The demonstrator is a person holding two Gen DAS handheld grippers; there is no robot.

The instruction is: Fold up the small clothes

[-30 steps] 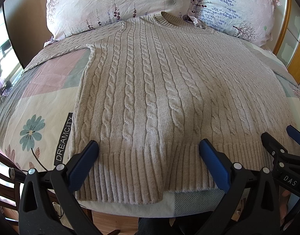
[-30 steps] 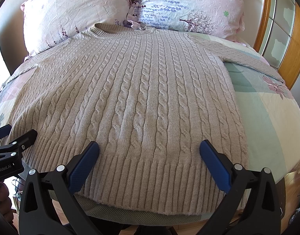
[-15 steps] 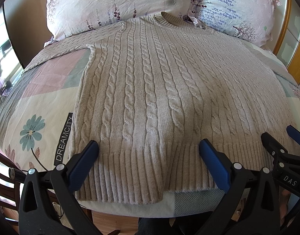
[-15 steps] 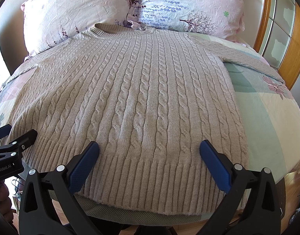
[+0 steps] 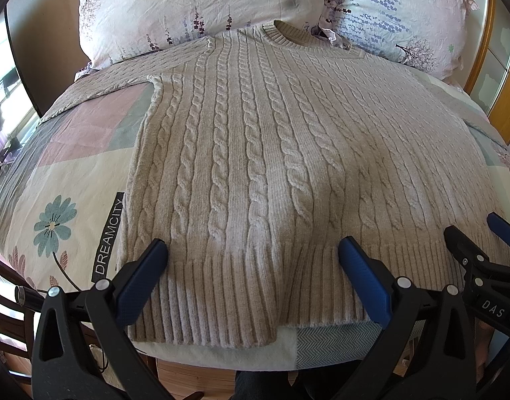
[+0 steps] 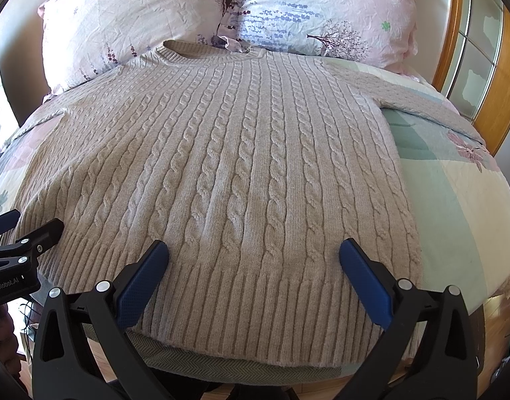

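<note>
A beige cable-knit sweater (image 5: 255, 153) lies flat and face up on the bed, collar toward the pillows, sleeves spread to both sides. It also fills the right wrist view (image 6: 228, 166). My left gripper (image 5: 251, 253) is open, hovering over the left part of the ribbed hem. My right gripper (image 6: 253, 253) is open over the right part of the hem. Neither holds anything. The right gripper's fingers (image 5: 471, 250) show at the right edge of the left wrist view; the left gripper's fingers (image 6: 38, 233) show at the left edge of the right wrist view.
Two floral pillows (image 5: 201, 10) (image 6: 321, 10) lean at the head of the bed. A patchwork quilt (image 5: 65, 180) covers the bed. A wooden cabinet with glass panels (image 6: 481, 53) stands at the right. The bed's near edge (image 5: 221, 356) lies just under the hem.
</note>
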